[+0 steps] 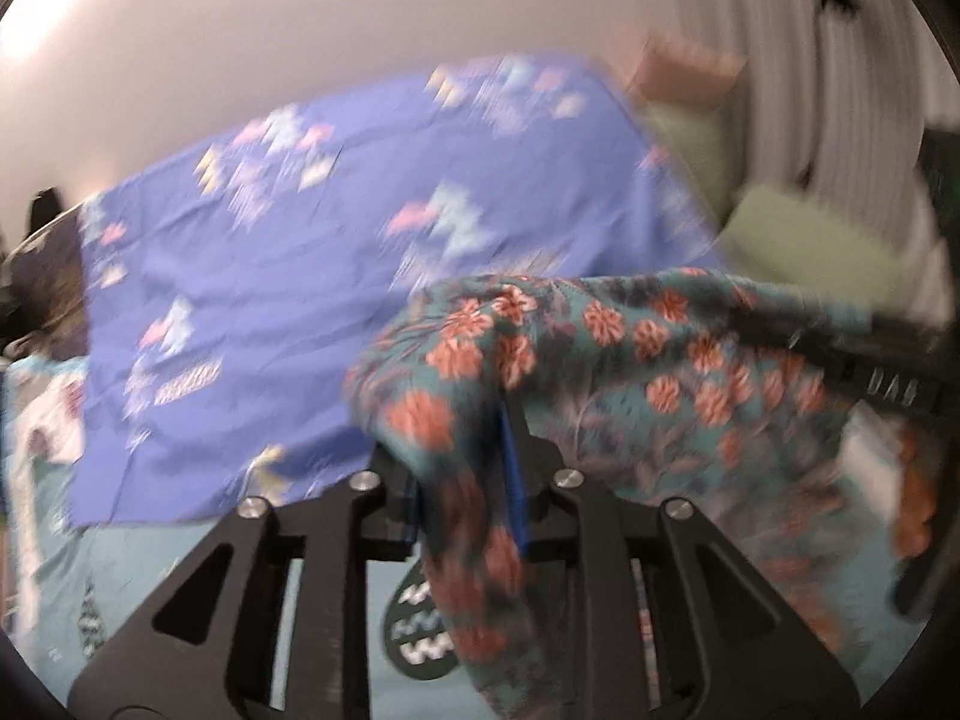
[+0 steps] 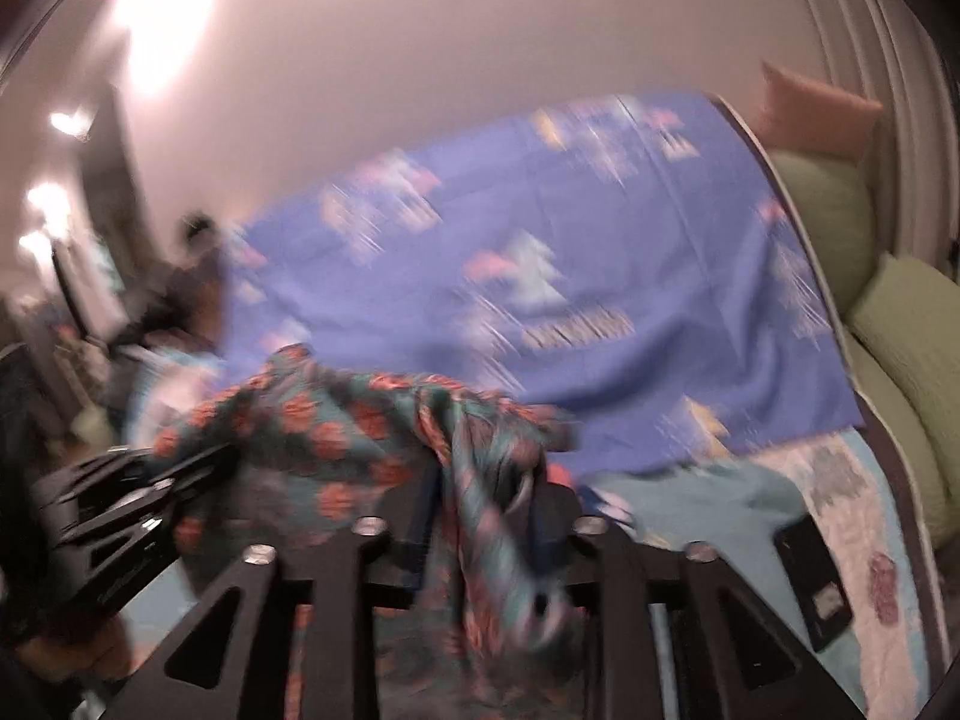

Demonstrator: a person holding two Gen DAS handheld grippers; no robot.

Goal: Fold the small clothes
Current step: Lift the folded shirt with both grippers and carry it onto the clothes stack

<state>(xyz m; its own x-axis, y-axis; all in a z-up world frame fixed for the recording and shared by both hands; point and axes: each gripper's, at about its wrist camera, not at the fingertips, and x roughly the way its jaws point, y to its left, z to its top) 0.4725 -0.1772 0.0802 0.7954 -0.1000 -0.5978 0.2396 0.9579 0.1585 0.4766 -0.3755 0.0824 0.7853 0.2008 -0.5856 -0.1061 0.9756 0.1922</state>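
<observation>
One floral garment [image 1: 606, 360] hangs pinched between two tongs, left tongs [image 1: 468, 480] and right tongs [image 2: 486, 516], over one blue sheet [image 1: 300, 276].

A floral garment [image 1: 600, 360] hangs between the left gripper [image 1: 465, 480] and the right gripper [image 2: 480, 510], near the cameras and above the bed [image 2: 708, 498]. A patterned sheet [image 1: 312, 276] lies spread on the bed behind it. Pillows [image 2: 900, 324] sit at the far right, beside the sheet.
</observation>
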